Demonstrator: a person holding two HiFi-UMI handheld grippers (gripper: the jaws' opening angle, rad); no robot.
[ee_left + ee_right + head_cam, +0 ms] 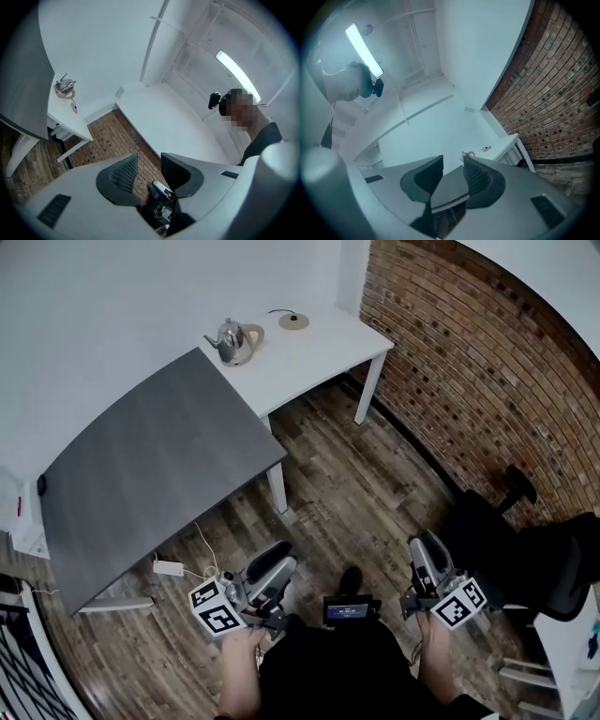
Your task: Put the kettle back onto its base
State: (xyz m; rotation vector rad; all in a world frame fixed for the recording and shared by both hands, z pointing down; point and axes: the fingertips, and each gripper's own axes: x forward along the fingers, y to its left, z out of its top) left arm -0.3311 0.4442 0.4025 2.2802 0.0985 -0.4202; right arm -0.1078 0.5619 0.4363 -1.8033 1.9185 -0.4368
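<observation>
Kettle (232, 341) is upright on the white table (319, 352), near the corner where it meets the grey table (159, 465). Not on the base (293, 321): the base sits apart from it, further along the white table toward the brick wall (469, 371). In the head view the spout points left and the tan handle faces right, toward the base, so the spout-handle axis runs roughly in line with the base.

Left gripper (277, 561): jaws apart, nothing between them, held low over the wood floor (347, 493), well away from both tables. Right gripper (425, 545): same, jaws apart and empty, next to a black chair (525, 549).
</observation>
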